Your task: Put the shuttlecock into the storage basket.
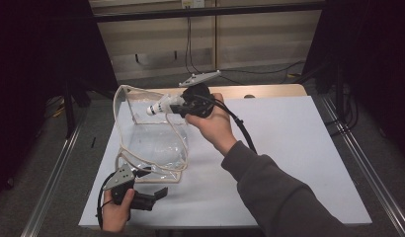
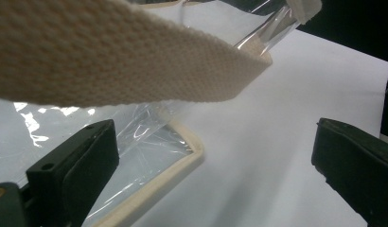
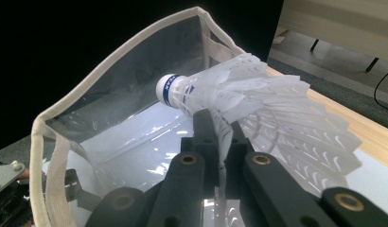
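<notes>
We have the shuttlecock [image 3: 258, 101] pinched by its feathers in the right gripper [image 1: 177, 109], poised at the open mouth of the clear bag [image 1: 153, 140] but not yet inside. Our left gripper [image 1: 150, 190], jaws spread, waits at the bag's near edge.

Open white table [image 1: 299, 148] lies right of the right gripper [image 1: 170, 109]; ahead, the clear bag [image 1: 153, 143] and its strap [image 1: 122, 106] block passage.
</notes>
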